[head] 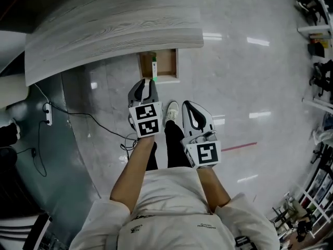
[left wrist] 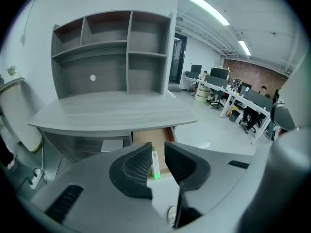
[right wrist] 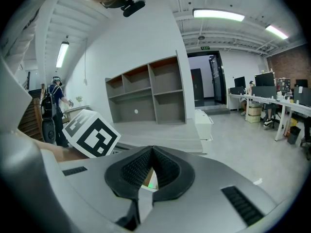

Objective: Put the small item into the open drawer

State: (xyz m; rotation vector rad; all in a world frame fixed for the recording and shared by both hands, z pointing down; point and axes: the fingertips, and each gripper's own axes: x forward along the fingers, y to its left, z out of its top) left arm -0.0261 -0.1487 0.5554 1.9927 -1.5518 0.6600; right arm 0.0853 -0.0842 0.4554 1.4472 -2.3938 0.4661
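The open drawer juts out from under the grey desk. A small white item with a green end lies inside it along the left wall. My left gripper hovers just short of the drawer with its jaws apart and nothing between them. Through that gap, in the left gripper view, the item lies in the drawer beyond my left gripper. My right gripper is beside it, lower right, fingertips touching. In the right gripper view my right gripper holds nothing.
A shelf unit stands on the desk. A power strip and cables lie on the floor at left. The person's shoe is below the drawer. Racks line the right edge. Office desks with people stand far right.
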